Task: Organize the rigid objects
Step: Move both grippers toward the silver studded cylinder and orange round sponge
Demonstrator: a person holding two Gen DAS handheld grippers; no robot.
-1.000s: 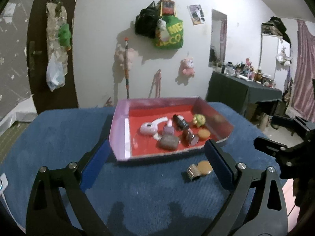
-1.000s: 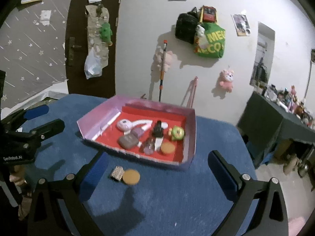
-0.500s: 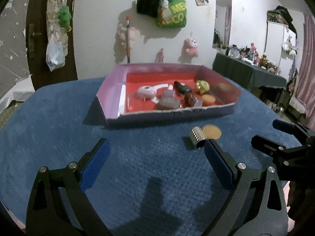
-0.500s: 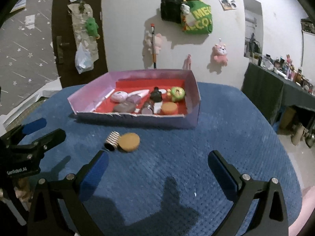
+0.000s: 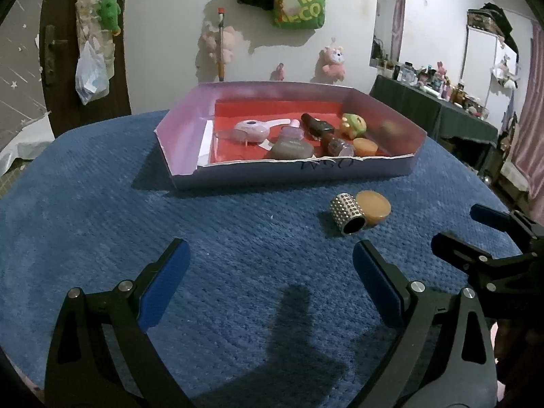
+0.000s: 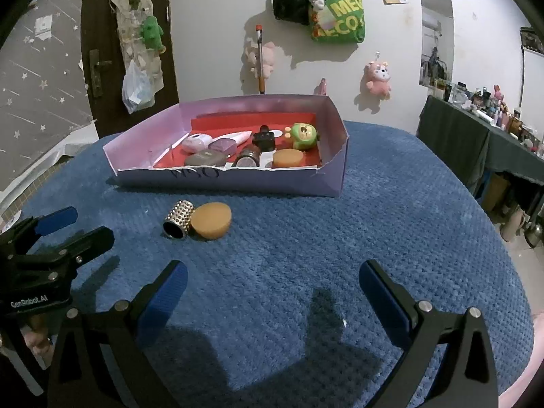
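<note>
across the whole lower field of both wrist views spreads a blue textured cloth [image 5: 102,204] covering the bench. toward its far side sits a shallow cardboard tray [image 5: 292,170] with pale purple walls and a red floor. the tray holds a grey oval case [image 5: 289,149], a pink handled piece [image 5: 251,131], a dark bottle [image 5: 314,125], a green toy figure [image 5: 353,125] and an orange disc [image 5: 364,146], all lying close together. on the cloth just in front of the tray's near wall lie two loose items, touching: a tan round puck [image 6: 210,220] and a perforated metal cylinder [image 6: 178,219] on its side, open end toward the cameras. the left tool [image 5: 270,287] hovers over bare cloth, blue pads spread wide, gripping nothing; the cylinder lies ahead of its right finger. the right tool [image 6: 272,292] is likewise spread wide and empty, with the two loose items ahead and to its left.
</note>
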